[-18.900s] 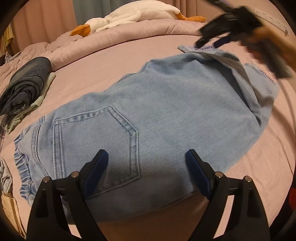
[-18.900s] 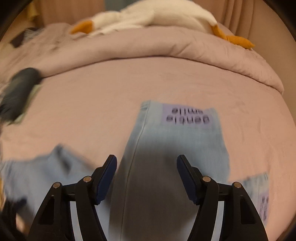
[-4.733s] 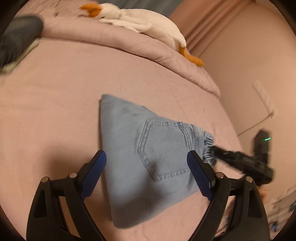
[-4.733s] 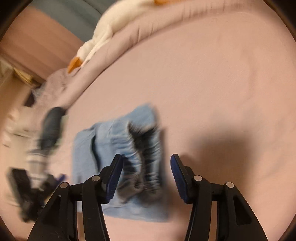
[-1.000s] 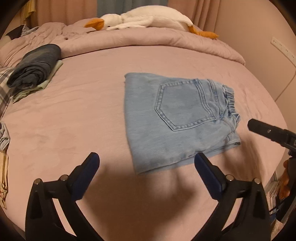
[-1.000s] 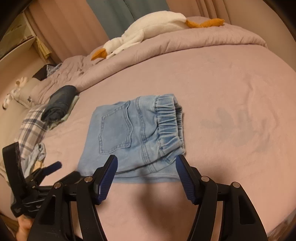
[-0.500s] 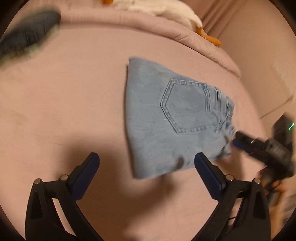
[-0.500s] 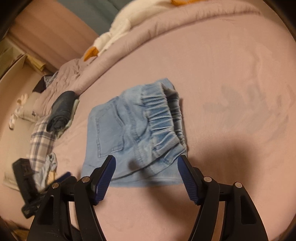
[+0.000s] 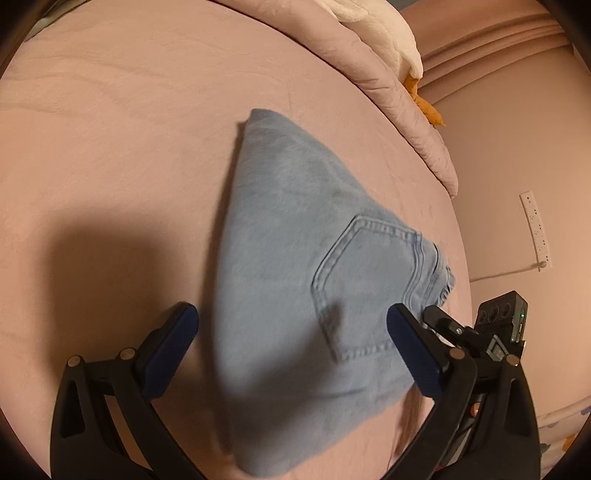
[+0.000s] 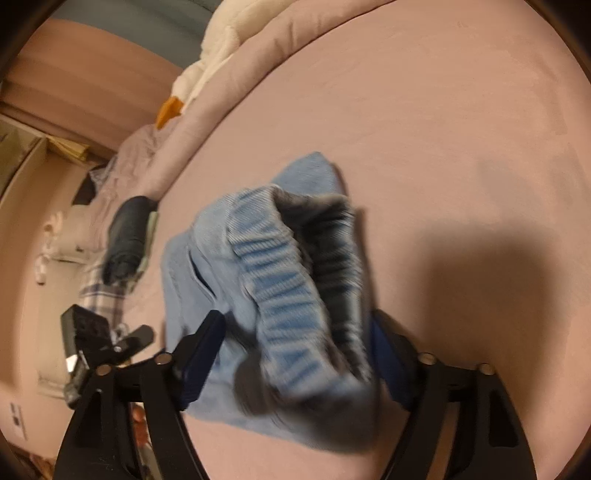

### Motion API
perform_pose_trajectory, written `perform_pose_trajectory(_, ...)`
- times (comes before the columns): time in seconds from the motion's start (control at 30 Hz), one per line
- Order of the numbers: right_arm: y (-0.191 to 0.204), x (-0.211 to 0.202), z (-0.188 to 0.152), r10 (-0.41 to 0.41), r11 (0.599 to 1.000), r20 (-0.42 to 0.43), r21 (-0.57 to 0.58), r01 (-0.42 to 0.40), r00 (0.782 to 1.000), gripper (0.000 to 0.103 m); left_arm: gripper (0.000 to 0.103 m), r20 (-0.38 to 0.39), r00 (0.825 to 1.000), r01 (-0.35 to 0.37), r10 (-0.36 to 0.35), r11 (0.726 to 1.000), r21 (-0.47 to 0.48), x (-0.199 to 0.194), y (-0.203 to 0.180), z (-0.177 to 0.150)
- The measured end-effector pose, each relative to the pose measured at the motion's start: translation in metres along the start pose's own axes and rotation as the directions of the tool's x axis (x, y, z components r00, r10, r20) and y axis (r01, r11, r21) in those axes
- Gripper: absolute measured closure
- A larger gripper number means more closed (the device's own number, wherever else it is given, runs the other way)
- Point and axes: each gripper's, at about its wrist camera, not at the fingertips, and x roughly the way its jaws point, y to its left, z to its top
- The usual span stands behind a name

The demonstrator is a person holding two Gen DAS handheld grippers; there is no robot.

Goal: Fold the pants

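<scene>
The light blue jeans [image 9: 303, 266] lie folded into a compact packet on the pink bed, back pocket up. My left gripper [image 9: 291, 332] is open, its jaws straddling the near folded edge just above the denim. In the right wrist view the elastic waistband [image 10: 291, 295] of the jeans fills the middle, blurred. My right gripper [image 10: 299, 354] is open with the waistband end between its jaws. The right gripper also shows in the left wrist view [image 9: 476, 332] at the waistband side.
A rolled pink duvet [image 9: 388, 74] with a white plush goose [image 9: 376, 22] runs along the far side. A dark folded garment [image 10: 125, 236] and plaid cloth [image 10: 99, 291] lie at the bed's left. A wall with a power strip [image 9: 535, 229] is at the right.
Both grippers have moved down and in toward the folded jeans. The left now straddles the folded edge, the right the waistband end. The jeans lie as before.
</scene>
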Motion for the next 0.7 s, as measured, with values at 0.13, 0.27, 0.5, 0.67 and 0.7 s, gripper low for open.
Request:
perform_pose_trajectory(0.13,0.015,0.014,0.008,-0.012,0.997,-0.011,-0.07,0.012,1.0,0.015,0.002,0.032,0.999,-0.003,0.003,1.0,-0.005,0.013,-0.006,0.005)
perform_pose_trajectory(0.27,0.028,0.023,0.008,-0.066,0.987,0.011,-0.147,0.067,0.998,0.015,0.007,0.018,0.999,-0.031,0.03,0.997,0.072,0.018,-0.015,0.005)
perform_pose_trajectory(0.5,0.033,0.003,-0.007,-0.073,0.972,0.1,-0.215,0.093,0.992,0.042,0.061,0.064,0.985,-0.17,0.162,0.976,0.139,0.002,-0.012,-0.009)
perform_pose_trajectory(0.67,0.04,-0.006,-0.01,-0.089,0.962,0.149,-0.243,0.124,0.985,0.054,0.077,0.119,0.978,-0.192,0.174,0.968,0.164,-0.013,-0.017,-0.017)
perform_pose_trajectory(0.7,0.045,-0.008,-0.012,-0.095,0.956,0.163,-0.26,0.136,0.982,0.055,0.08,0.136,0.975,-0.2,0.177,0.964,0.178,-0.014,-0.022,-0.018)
